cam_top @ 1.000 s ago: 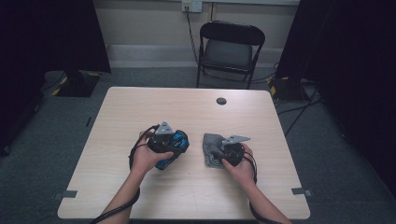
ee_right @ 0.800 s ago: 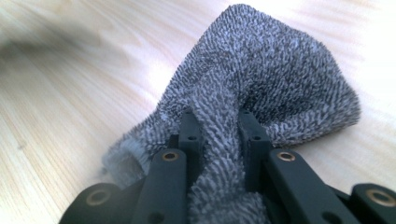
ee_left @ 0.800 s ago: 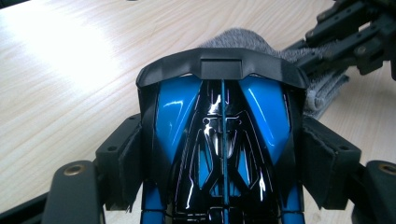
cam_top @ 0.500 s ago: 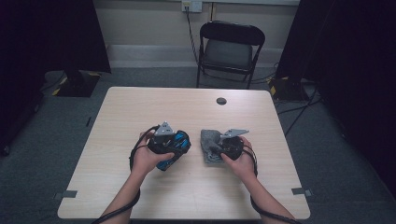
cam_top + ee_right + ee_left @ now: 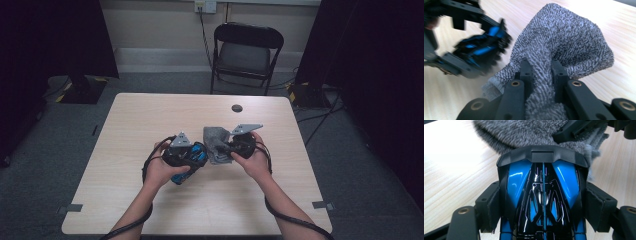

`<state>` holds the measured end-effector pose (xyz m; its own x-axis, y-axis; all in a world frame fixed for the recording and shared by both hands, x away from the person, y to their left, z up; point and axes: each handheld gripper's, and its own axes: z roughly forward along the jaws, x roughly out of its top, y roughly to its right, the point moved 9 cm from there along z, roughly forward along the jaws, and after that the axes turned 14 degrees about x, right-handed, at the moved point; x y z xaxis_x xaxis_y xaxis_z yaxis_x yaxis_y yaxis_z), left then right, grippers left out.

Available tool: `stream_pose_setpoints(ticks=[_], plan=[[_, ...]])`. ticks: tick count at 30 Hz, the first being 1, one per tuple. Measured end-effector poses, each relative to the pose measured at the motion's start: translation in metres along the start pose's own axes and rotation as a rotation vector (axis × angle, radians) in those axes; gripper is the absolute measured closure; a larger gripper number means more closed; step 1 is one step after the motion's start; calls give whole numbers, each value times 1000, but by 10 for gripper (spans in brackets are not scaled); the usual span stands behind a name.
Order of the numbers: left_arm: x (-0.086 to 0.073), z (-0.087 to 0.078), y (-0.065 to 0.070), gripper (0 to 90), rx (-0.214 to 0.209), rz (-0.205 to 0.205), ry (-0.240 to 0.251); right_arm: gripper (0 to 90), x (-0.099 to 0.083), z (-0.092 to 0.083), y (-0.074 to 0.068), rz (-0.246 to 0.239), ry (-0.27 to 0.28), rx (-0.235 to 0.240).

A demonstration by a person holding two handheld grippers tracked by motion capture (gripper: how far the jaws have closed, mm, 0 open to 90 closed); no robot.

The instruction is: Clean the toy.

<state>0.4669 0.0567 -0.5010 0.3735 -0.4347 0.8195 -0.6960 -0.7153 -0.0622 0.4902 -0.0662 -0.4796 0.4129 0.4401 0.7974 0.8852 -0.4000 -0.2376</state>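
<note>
Cloth (image 5: 216,145), a grey terry rag, has come up off the table (image 5: 150,115) since a second ago: the right gripper (image 5: 231,148) has lifted it, jaws pinched tight on a bunched fold, so it now hangs crumpled near the table's middle, beside the toy car (image 5: 192,159). That looks like the start of a wipe. The car is glossy blue and black, with a black rear wing facing the rag. The left gripper (image 5: 196,159) clamps it by the flanks, holding it steady just above the tabletop.
</note>
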Motion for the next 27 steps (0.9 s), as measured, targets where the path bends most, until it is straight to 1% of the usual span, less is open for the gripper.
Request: stream_pose_setpoints(ticks=[1,3,4,9,10,11,12,16,17,19,22,27], plan=[[-1,0,0,257,-1,-4,-3,761,1,2,-3,-13,-7,15],[-3,0,-2,257,3,4,-9,761,3,5,-8,-31,-12,38],[-4,1,-2,256,1,-3,-12,761,3,7,-10,-39,-24,40],[-5,1,-3,256,7,-3,-19,760,-1,11,-13,-54,-35,57],[-5,1,-4,256,9,0,-20,760,-2,11,-14,-50,-25,72],[-5,1,-4,256,9,0,-20,760,-2,11,-14,-50,-25,72],[-5,1,-5,256,13,-1,-19,760,-5,10,-16,-58,-24,83],[-5,1,-7,256,19,-5,-20,760,-9,6,-20,-72,-20,98],[-5,0,-9,256,28,-3,-18,760,-10,5,-21,-77,-17,98],[-5,0,-10,257,31,-2,-19,760,-11,4,-23,-77,-15,104],[-4,0,-12,256,46,4,-19,759,-17,1,-29,-84,-11,121],[-4,0,-12,256,50,-2,-20,759,-24,-1,-34,-94,-12,129]])
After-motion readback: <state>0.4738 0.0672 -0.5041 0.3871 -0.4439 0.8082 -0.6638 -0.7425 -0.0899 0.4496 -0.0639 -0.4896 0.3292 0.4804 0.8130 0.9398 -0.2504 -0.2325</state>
